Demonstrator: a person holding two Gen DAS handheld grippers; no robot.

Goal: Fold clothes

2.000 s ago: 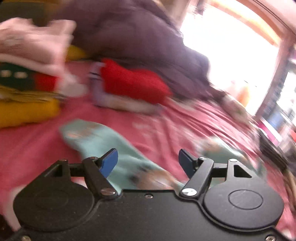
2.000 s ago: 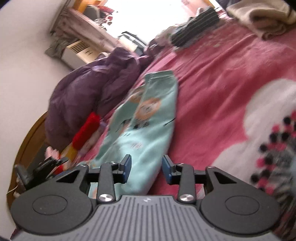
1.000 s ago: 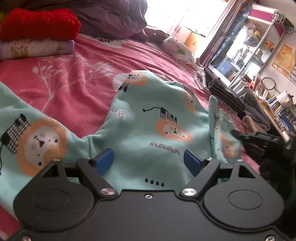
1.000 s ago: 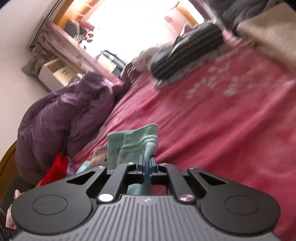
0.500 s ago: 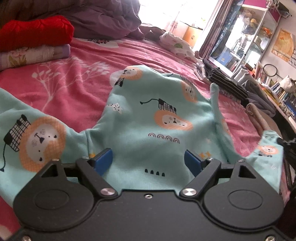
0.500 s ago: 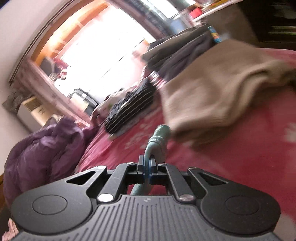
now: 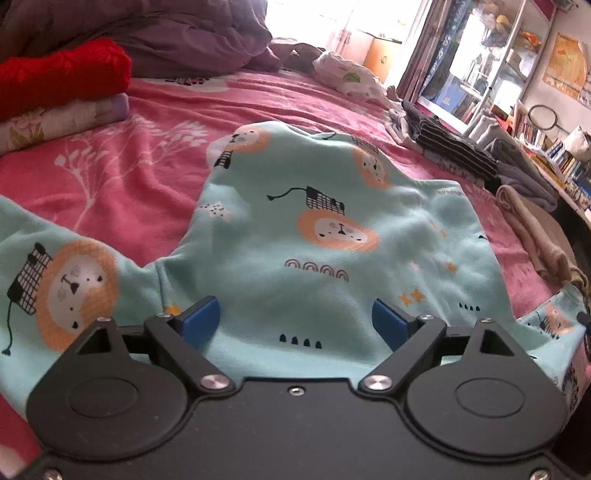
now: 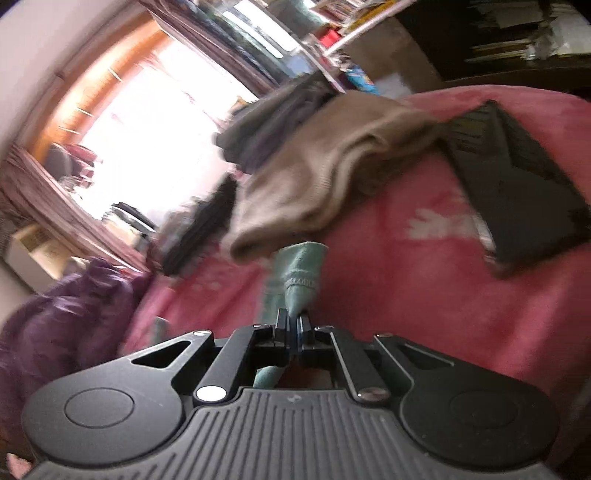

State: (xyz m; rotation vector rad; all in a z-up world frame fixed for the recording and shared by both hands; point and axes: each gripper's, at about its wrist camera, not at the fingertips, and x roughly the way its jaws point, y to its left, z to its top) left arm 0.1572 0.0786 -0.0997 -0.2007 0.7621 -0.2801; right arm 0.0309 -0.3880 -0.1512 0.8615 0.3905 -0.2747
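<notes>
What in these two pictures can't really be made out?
- Left wrist view: the mint lion-print garment has its near edge hidden behind the left gripper, and the left sleeve is cut off by the frame.
- Right wrist view: blurred; the right gripper hides the pinched cuff.
- Bookshelf contents: too small.

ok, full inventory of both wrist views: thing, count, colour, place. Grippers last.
lion-print top: 1, mint, spread on the bed, one cuff pinched
blanket: 1, pink floral, covers the bed
folded red garment: 1, red, far left, on a pale floral fold
purple duvet: 1, purple, far end of bed
striped garment: 1, dark, right edge of bed
beige knit: 1, beige, right edge
black flat item: 1, on blanket, identity unclear
left hand-held gripper: open, over the top
right hand-held gripper: shut on the cuff
</notes>
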